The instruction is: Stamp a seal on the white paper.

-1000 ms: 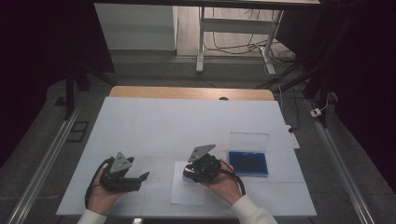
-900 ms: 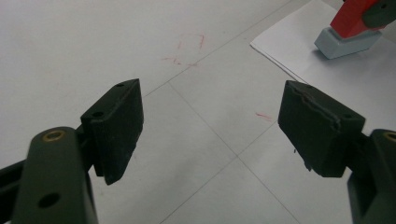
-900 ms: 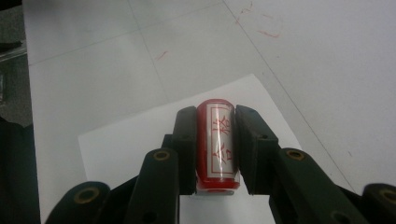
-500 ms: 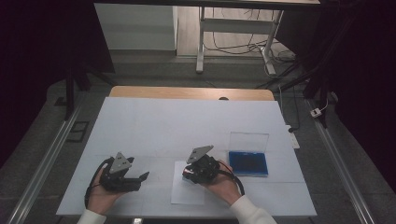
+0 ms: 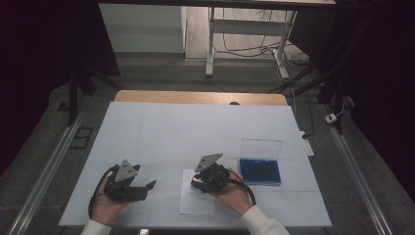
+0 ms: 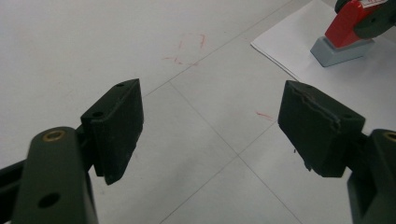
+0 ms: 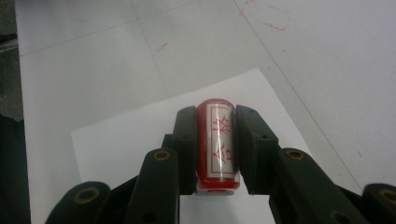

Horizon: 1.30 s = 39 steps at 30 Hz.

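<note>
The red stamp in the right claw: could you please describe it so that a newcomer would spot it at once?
Start at the white table and find the sheet of paper near its front edge. The right claw, shut, presses the stamp down on that sheet. It is a red handle with a white label of red characters on a grey base, unlike the blue ink pad case beside it.

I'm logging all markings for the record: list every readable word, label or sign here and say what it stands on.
"合格": red characters in a red frame on the white label of the red stamp, clamped in the right hand-held gripper.
Red marks on the table: loose scribbles, no words.
</note>
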{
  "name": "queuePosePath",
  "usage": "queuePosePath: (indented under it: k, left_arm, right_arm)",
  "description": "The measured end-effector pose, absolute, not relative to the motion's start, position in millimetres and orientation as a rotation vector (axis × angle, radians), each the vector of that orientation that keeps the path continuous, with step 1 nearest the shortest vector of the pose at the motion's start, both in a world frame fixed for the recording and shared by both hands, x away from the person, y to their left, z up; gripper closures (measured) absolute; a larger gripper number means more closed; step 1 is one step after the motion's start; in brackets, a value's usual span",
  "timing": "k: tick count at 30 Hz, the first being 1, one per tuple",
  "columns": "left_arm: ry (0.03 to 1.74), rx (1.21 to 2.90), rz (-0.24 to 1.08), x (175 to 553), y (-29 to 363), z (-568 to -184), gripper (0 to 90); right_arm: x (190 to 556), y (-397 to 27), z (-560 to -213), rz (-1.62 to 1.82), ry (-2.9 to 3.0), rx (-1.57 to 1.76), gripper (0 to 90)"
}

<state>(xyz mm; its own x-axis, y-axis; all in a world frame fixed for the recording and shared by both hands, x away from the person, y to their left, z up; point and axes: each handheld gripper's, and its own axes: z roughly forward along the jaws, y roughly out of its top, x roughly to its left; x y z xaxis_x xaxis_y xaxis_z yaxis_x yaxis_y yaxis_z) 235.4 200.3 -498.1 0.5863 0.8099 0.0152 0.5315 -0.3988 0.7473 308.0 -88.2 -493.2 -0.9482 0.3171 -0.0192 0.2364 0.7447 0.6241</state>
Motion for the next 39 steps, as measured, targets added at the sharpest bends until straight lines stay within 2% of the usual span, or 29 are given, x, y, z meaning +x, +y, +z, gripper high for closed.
queuePosePath:
  k: [39]
  left_arm:
    - [1.06,2.105,0.491,235.6,199.8,-499.4,23.3]
  right_arm:
    - [305.9,-84.9,-496.8,0.923,2.821,0.438,70.8]
